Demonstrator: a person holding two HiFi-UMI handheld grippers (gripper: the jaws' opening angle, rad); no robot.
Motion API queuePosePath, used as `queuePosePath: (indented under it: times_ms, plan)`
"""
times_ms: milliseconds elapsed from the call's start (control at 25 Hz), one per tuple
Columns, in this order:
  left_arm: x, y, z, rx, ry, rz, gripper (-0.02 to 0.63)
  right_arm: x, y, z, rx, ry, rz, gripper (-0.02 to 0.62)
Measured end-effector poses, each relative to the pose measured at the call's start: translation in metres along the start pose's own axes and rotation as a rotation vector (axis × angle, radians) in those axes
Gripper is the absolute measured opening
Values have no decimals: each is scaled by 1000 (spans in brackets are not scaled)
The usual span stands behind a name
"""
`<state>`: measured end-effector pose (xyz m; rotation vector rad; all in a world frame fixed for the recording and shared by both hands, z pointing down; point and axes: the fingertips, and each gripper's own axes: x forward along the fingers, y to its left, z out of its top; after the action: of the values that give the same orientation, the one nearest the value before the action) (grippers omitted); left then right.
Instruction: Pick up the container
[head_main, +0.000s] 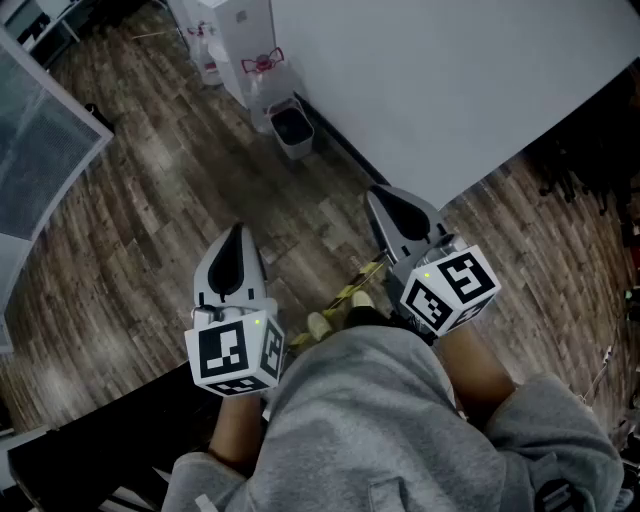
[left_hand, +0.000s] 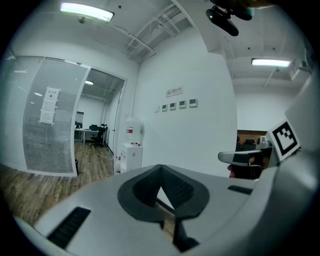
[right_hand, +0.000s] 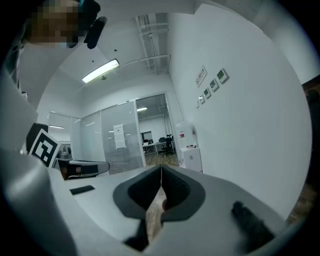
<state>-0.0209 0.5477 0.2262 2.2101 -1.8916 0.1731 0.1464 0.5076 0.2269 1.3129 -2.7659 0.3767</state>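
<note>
- Grippers: left gripper (head_main: 237, 235) and right gripper (head_main: 385, 203), smooth grey shells, ribbed black pads (left_hand: 177, 187) pressed together, empty.
- Wood-plank floor (head_main: 150, 200) below; small square grey bin (head_main: 292, 128) against white wall (head_main: 450, 80).
- Task's container: whereabouts cannot be told.

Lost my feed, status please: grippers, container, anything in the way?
Left gripper shut, empty. Right gripper shut, empty. Container not in view. Only a bin by the wall.

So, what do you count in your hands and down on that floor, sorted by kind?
grippers: 2, the left gripper and the right gripper, both shut and empty
waste bin: 1, by the white wall
water dispenser: 1
total: 4
</note>
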Motion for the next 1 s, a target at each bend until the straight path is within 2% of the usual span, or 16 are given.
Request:
queuePosePath:
  times_ms: [240, 640, 1000]
  plan:
    - [-7, 6, -4, -1, 16, -5, 12, 0, 9, 2, -5, -5, -9, 26]
    - [-11, 0, 2, -2, -7, -26, 12, -11, 14, 4, -31, -22, -11, 25]
    - [9, 1, -2, 2, 3, -16, 12, 6, 2, 2, -33, -34, 15, 25]
